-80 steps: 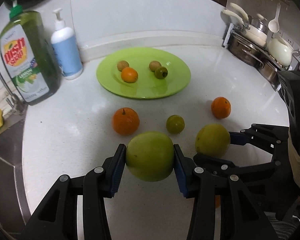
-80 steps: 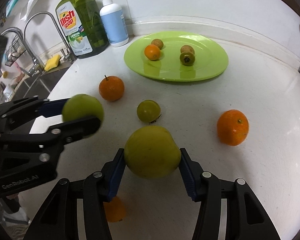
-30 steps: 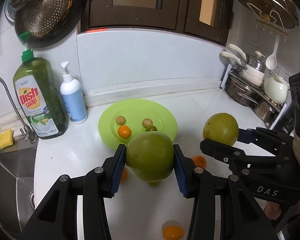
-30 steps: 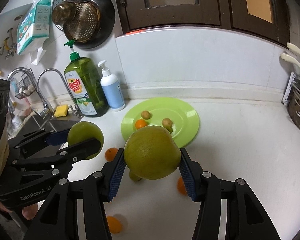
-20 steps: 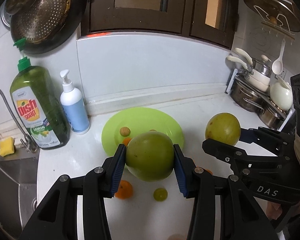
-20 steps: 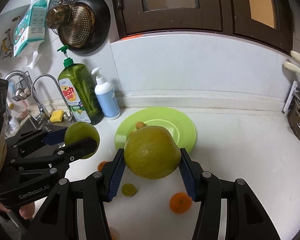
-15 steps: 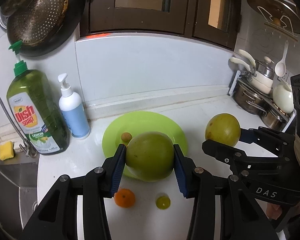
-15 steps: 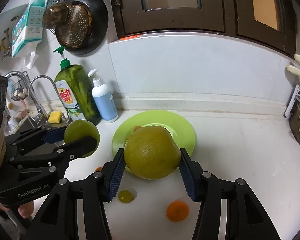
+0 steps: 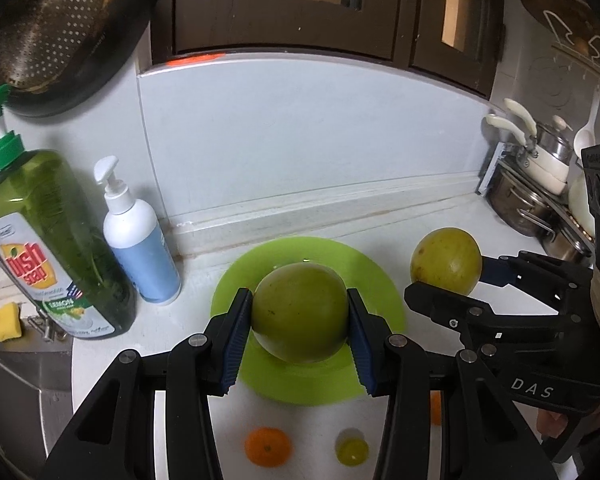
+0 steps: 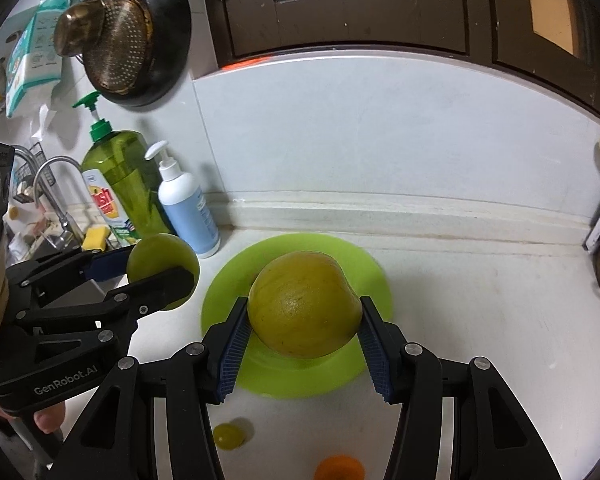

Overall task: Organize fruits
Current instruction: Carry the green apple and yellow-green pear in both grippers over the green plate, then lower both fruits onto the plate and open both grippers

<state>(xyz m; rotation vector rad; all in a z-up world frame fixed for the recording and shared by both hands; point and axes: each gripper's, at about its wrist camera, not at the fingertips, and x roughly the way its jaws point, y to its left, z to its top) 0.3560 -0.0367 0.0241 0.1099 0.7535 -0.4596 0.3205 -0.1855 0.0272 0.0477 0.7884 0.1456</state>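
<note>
1. Leftmost in the left wrist view, the left gripper (image 9: pixel 300 316) clamps a green fruit (image 9: pixel 300 312) at its widest girth, frame centre, above the green plate (image 9: pixel 384 292).
2. Rightward, the right gripper (image 10: pixel 302 320) likewise squeezes a yellow-green fruit (image 10: pixel 304 304) over the plate.
3. Both look firm, smooth, fairly heavy; round skins may slip, so mid-girth holds seem wisest.

The left tool (image 9: pixel 300 322) and right tool (image 10: pixel 303 319) are both raised above the plate (image 9: pixel 384 292), side by side, each with its pads pressed against a big green fruit.
</note>
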